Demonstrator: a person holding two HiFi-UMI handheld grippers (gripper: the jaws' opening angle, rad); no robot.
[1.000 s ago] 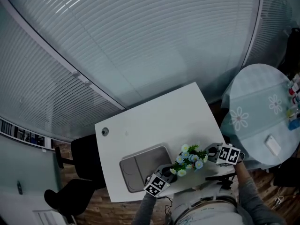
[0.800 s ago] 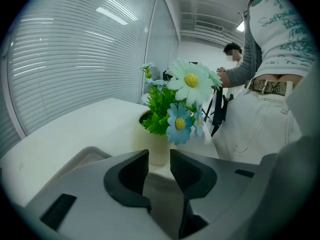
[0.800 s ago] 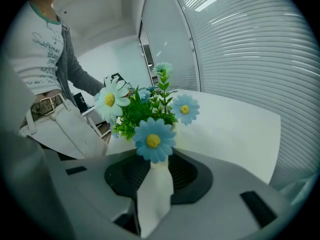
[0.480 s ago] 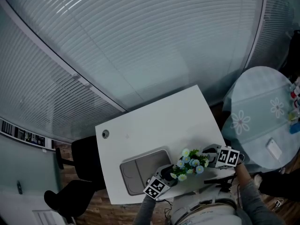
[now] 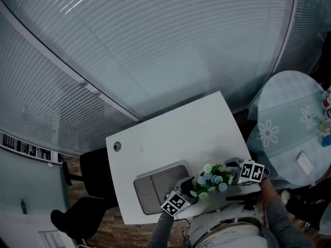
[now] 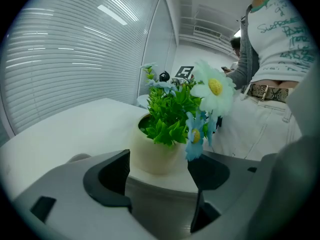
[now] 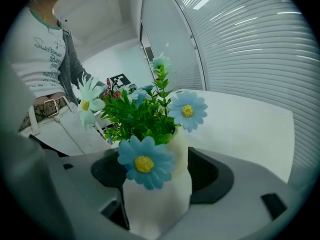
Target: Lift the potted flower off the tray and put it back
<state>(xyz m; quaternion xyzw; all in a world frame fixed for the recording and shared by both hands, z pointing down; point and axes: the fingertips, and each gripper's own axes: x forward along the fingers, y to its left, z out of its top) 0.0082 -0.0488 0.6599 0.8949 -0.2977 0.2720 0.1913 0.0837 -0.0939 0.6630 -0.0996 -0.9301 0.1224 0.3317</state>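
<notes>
Blinds (image 5: 155,45): a wide curved wall of slats behind the table, filling the upper part of the head view.
Chair (image 5: 77,218): black, on the wood floor at the table's left corner.
Table (image 5: 176,133): white, rectangular, with a small round fitting (image 5: 117,146) near its left edge.
Tray (image 5: 155,187): grey, flat on the table's near left part, with nothing standing in it.
Left gripper (image 6: 159,170): just right of the tray, pointing at the pot from the left. Its jaws are spreading apart with the pot's base between them. The dark pads (image 6: 112,176) stand beside the pot wall, and I see no squeeze.
Potted flower (image 5: 211,180): upright on the bare table, off the tray and just beside its right edge. It has a cream pot, green leaves, and blue and white daisies with yellow centres.
Right gripper (image 7: 159,173): pointing at the pot from the right. Its jaws are widening too, with the pot between them. One pad (image 7: 202,170) stands close beside the pot wall, and the other is partly hidden by a blue daisy.
Person: a white printed shirt and grey sleeves show behind the flowers in both gripper views.
Round table (image 5: 289,118): at far right, under a pale cloth with flower prints, with small items at its edge.
</notes>
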